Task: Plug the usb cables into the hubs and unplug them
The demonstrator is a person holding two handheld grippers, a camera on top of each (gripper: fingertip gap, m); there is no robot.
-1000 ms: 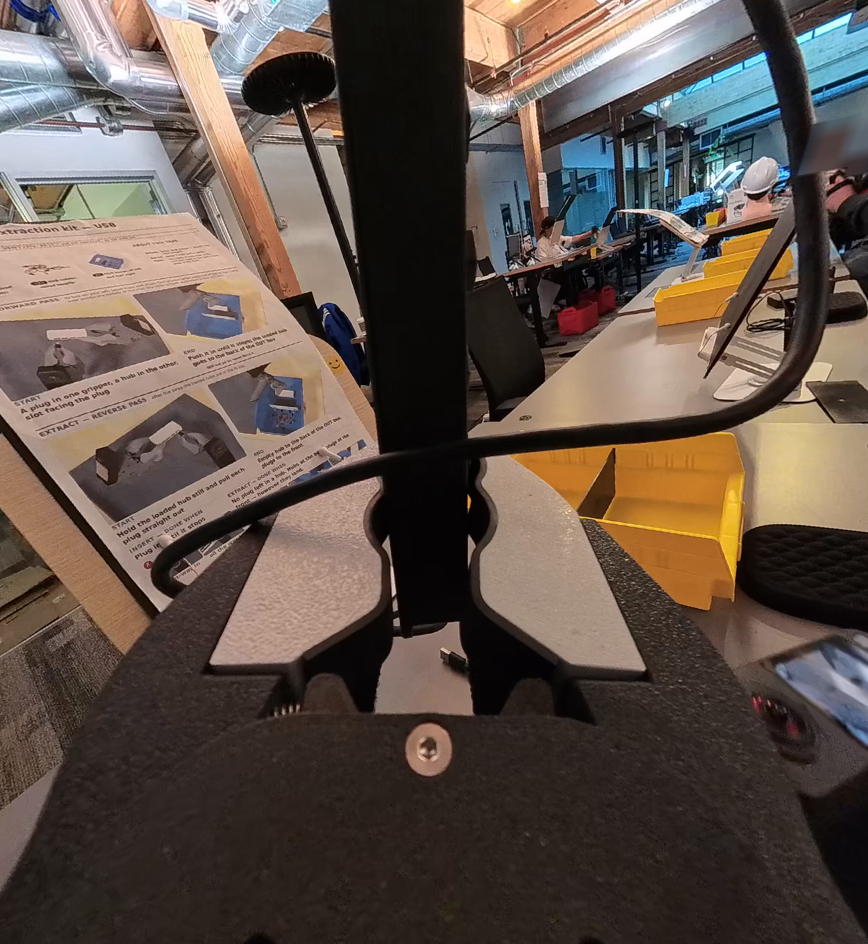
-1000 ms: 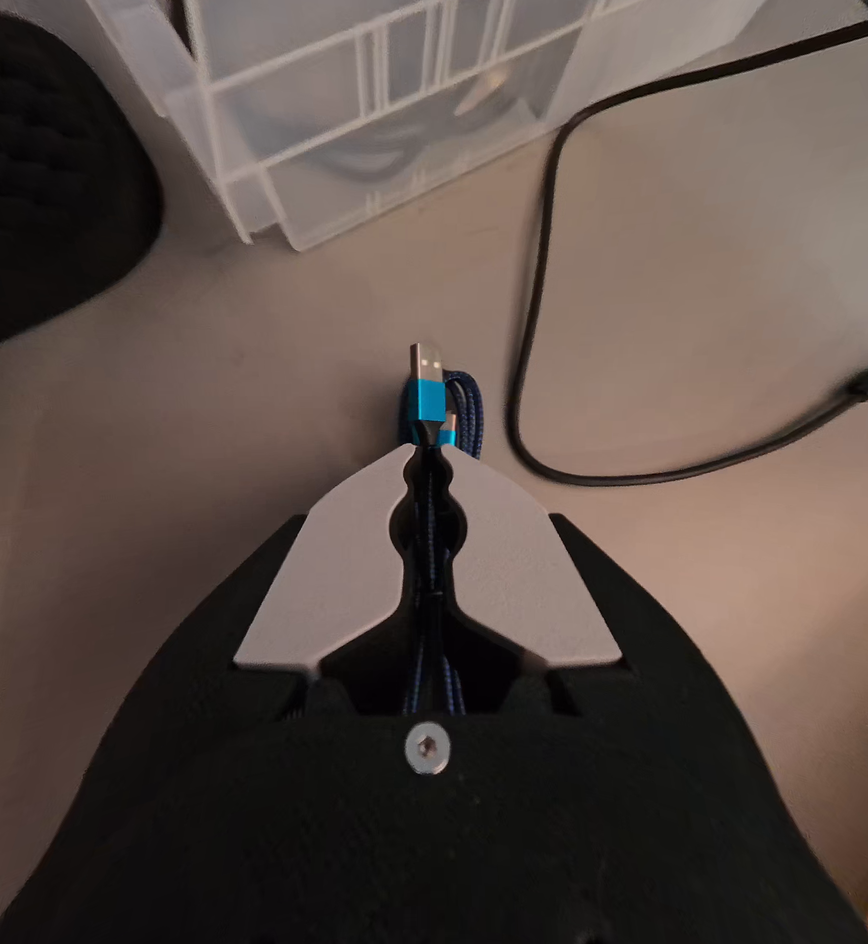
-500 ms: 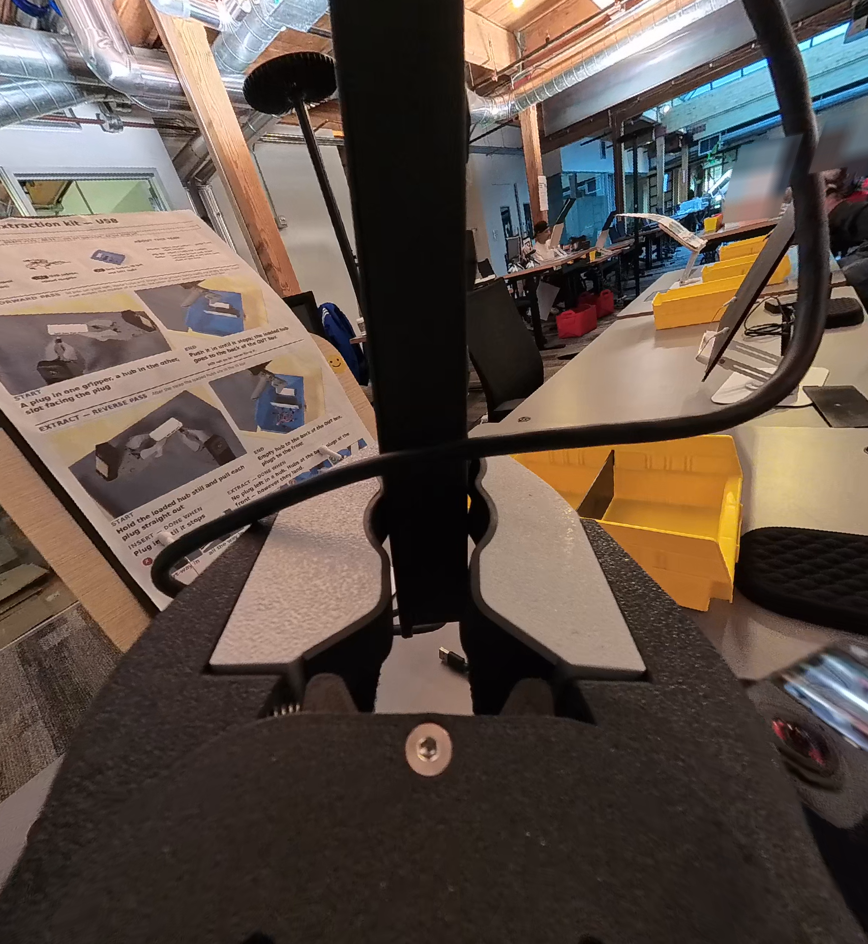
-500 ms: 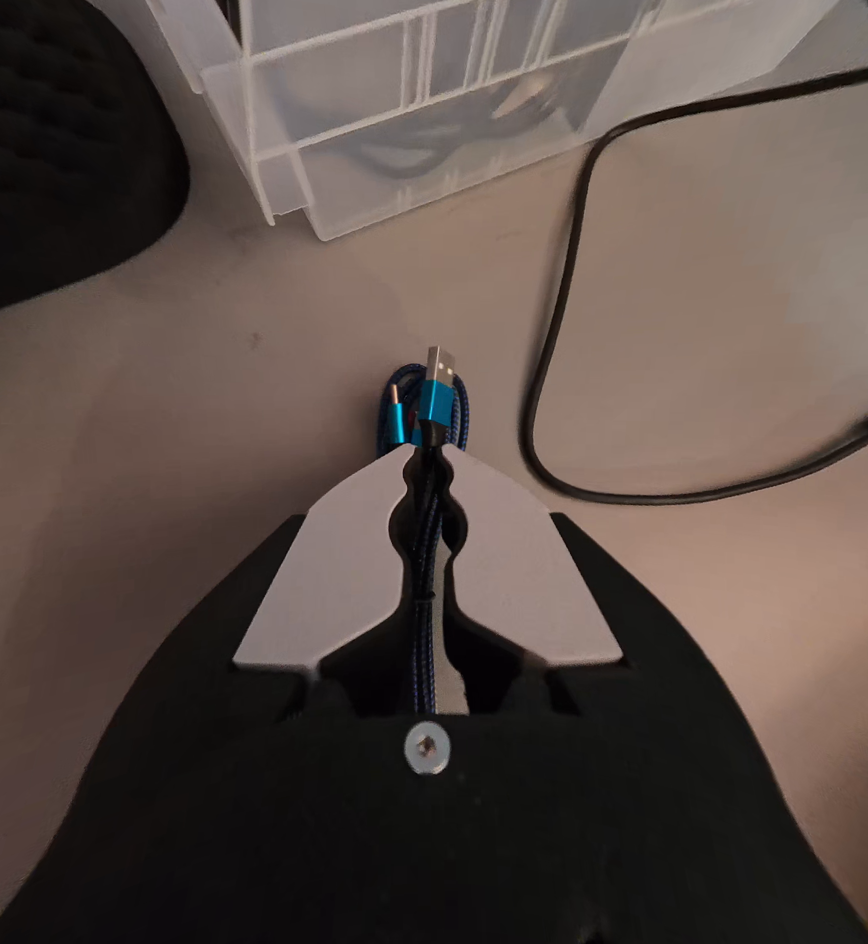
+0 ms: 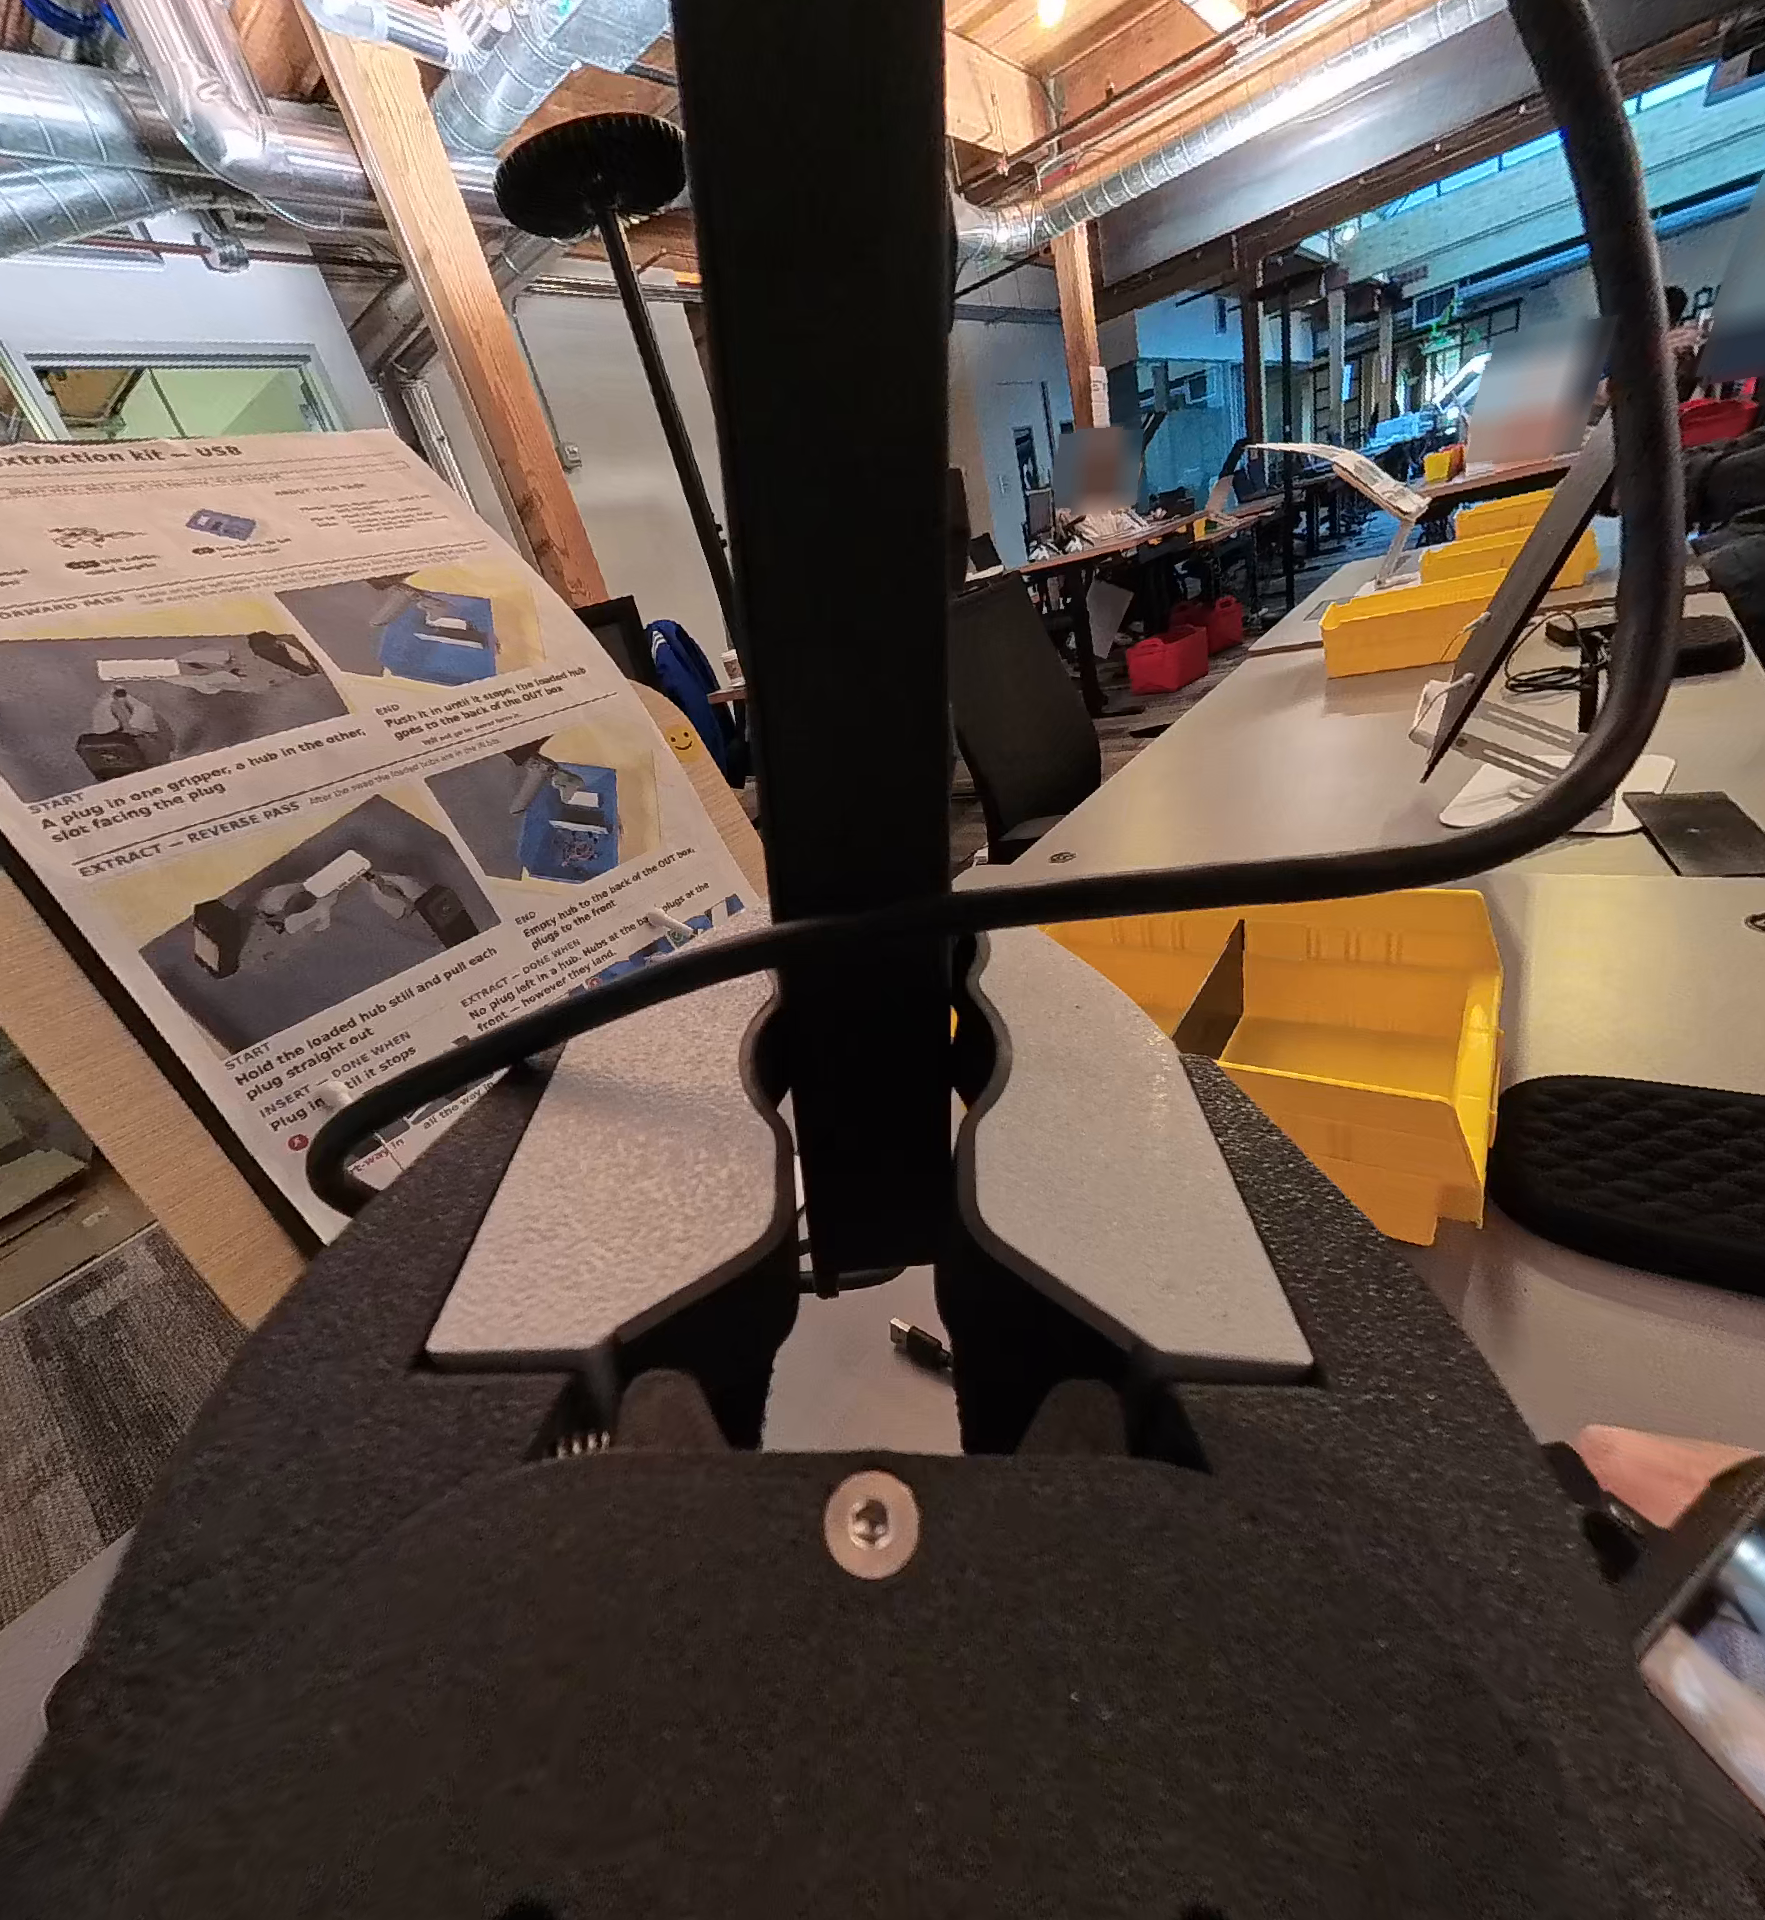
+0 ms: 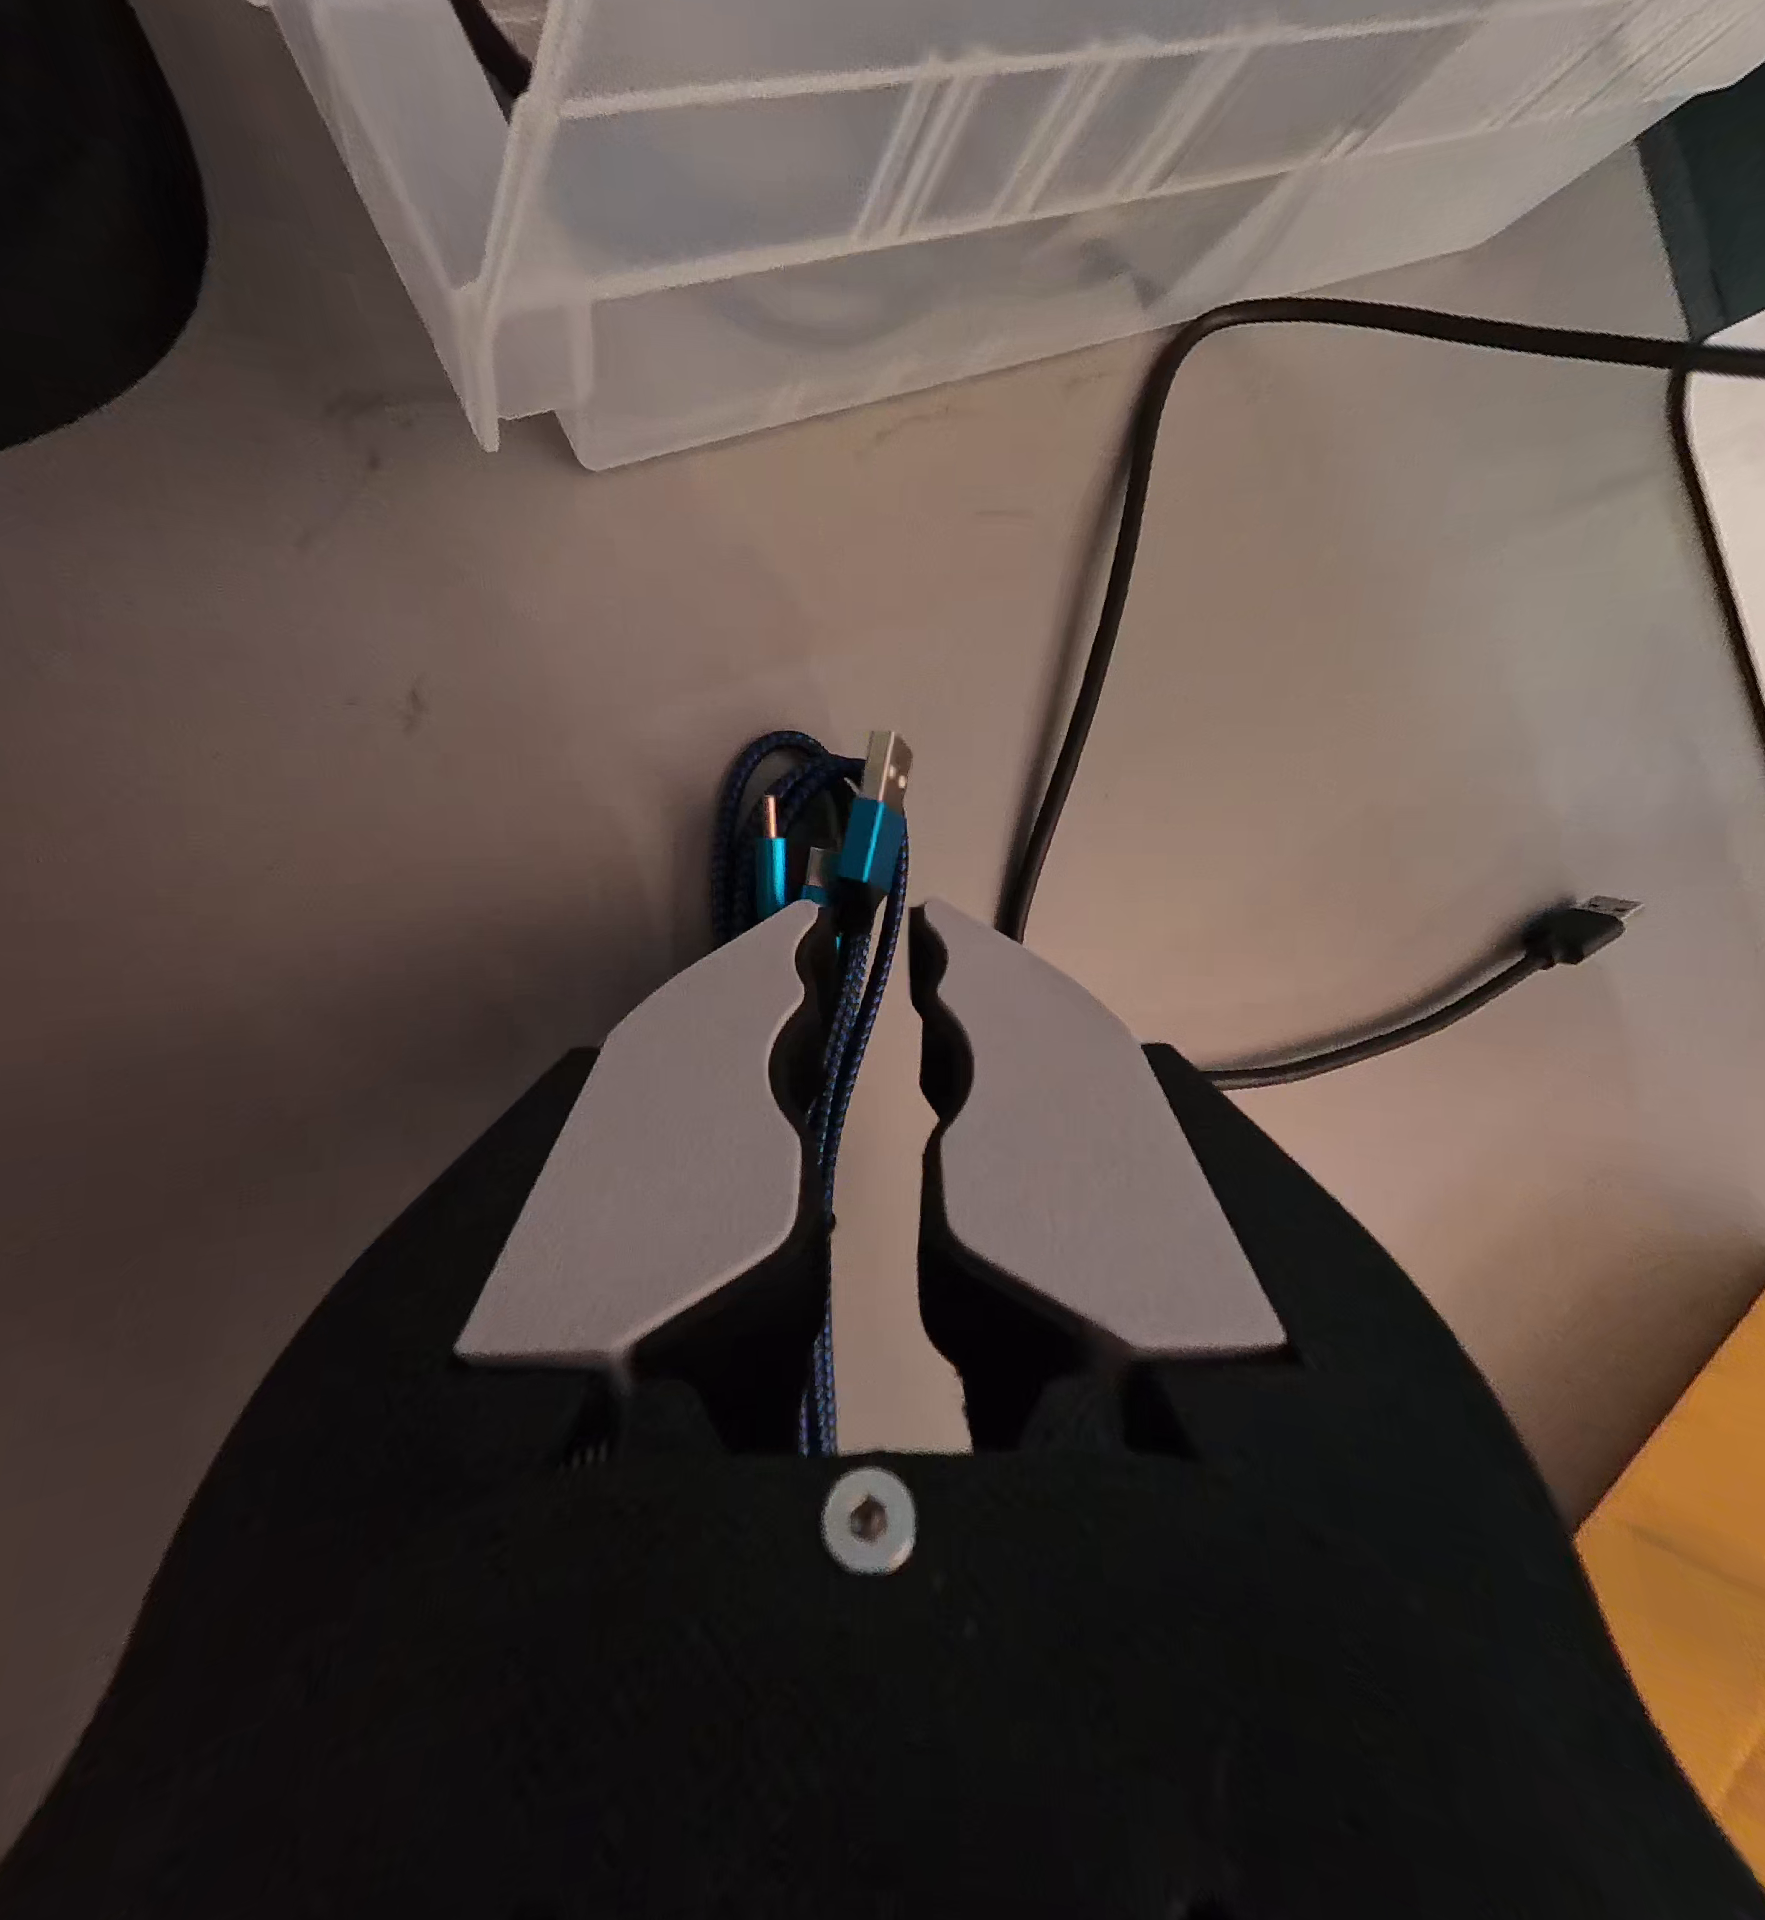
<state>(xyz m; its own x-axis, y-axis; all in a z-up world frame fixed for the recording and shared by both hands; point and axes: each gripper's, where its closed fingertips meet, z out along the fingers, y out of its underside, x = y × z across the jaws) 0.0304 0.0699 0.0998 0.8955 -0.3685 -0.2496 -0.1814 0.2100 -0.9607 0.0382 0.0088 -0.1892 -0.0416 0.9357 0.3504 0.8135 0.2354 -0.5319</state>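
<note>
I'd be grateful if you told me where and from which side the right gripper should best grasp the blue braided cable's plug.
Probably grip the blue sleeve just behind the metal tip, closing on its two flat sides from behind, along the cable. The plug points away from the right gripper, whose jaws stand parted around the braided cable, so sliding forward would leave the tip free for a hub.

Left wrist view:
- long black ribbed hub (image 5: 826, 623), upright: 1
- thick black cable (image 5: 1273, 878): 1
- printed instruction sheet (image 5: 265, 748): 1
- nearest yellow plastic bin (image 5: 1366, 1049): 1, with more yellow bins (image 5: 1397, 623) farther off, number unclear
- black quilted pad (image 5: 1678, 1174): 1

Right wrist view:
- blue braided cable bundle (image 6: 836, 1039): 1, with silver USB-A plug (image 6: 886, 769): 1
- clear plastic bin (image 6: 857, 208): 1
- loose black cable (image 6: 1127, 582): 1
- grey fingers (image 6: 670, 1143): 2
</note>
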